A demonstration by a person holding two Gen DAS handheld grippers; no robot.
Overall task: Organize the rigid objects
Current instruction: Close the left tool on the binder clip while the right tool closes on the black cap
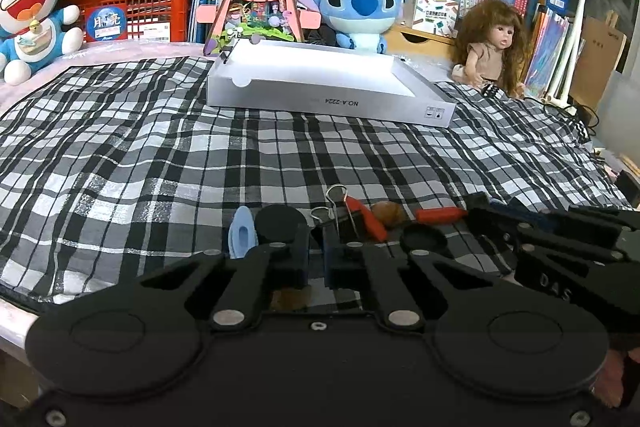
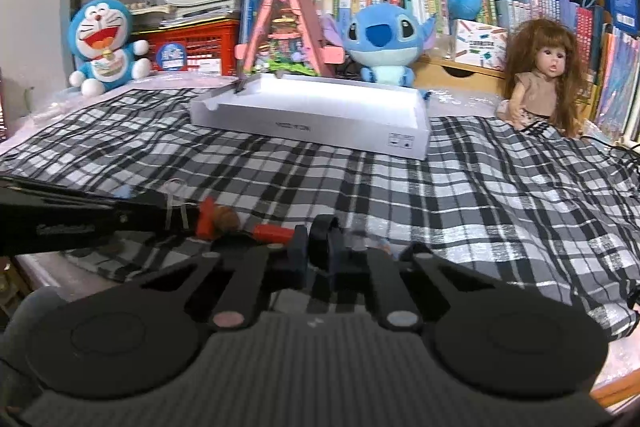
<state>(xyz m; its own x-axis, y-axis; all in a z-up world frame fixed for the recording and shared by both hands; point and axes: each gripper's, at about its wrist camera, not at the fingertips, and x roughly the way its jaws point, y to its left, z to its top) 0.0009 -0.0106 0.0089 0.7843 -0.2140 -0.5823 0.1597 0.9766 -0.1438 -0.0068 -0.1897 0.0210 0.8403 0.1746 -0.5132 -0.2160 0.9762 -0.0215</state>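
1. Left gripper [image 1: 317,257]: jaws drawn together with only a slit between the fingertips; whether anything thin is pinched there cannot be told.
2. Right gripper [image 2: 318,251]: jaws nearly closed, the pads pressing on a small black rounded piece [image 2: 323,227]; its tips rest low over the cloth, just right of the left gripper.
3. Loose rigid items, clustered just ahead of both grippers on the near edge of the black-and-white plaid cloth [image 1: 160,155]: a pale blue oval plastic piece [image 1: 242,231]; a black round cap [image 1: 280,221]; a black binder clip with silver wire handles [image 1: 342,215]; two orange-red plastic pieces [image 1: 370,221]; a brown walnut-like object [image 1: 387,213]; a second black round lid [image 1: 423,238].
4. Shallow white cardboard box [image 1: 320,103]: open-topped, lying well beyond the cluster at the far side of the cloth.
5. Background: blue plush toys, a long-haired doll [image 1: 494,47], red crates and shelved books.
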